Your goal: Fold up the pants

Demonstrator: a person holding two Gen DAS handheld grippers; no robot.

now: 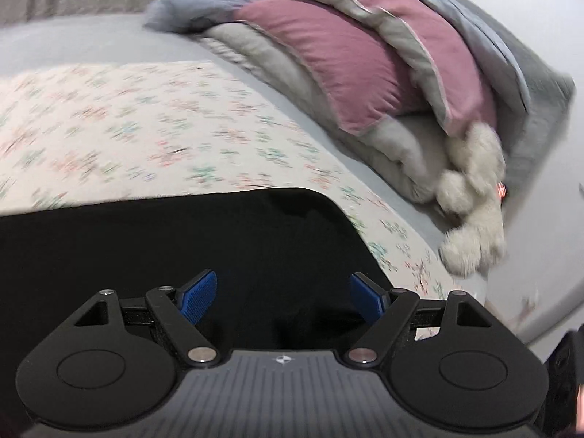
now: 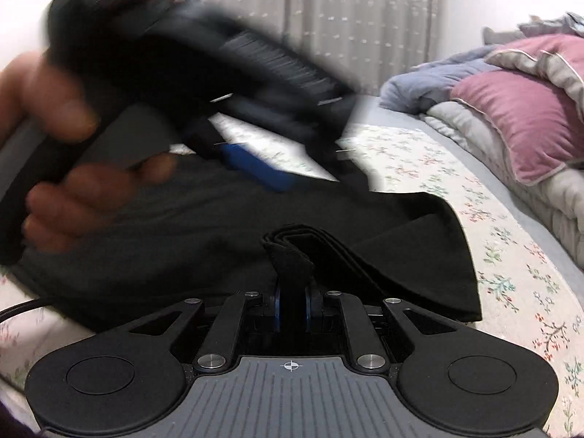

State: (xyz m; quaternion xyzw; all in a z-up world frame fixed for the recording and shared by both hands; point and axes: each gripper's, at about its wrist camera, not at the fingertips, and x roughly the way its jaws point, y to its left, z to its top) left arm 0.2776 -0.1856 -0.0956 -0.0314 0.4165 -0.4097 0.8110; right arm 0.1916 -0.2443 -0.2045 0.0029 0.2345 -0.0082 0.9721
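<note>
Black pants (image 1: pixel 182 248) lie on a floral sheet (image 1: pixel 146 127) on the bed. My left gripper (image 1: pixel 284 297) is open, its blue pads (image 1: pixel 199 294) spread wide just above the black cloth, holding nothing. In the right wrist view my right gripper (image 2: pixel 292 310) is shut on a bunched fold of the pants (image 2: pixel 292 259), with the cloth draping off to the right (image 2: pixel 419 255). The left gripper, blurred, shows there at upper left with one blue pad (image 2: pixel 255 168) over the pants, held by a hand (image 2: pixel 54 146).
A pile of pink, grey and blue bedding (image 1: pixel 365 58) and a white plush toy (image 1: pixel 471 200) sit at the far right of the bed. The bedding also shows in the right wrist view (image 2: pixel 511 116). Curtains (image 2: pixel 328 18) hang behind.
</note>
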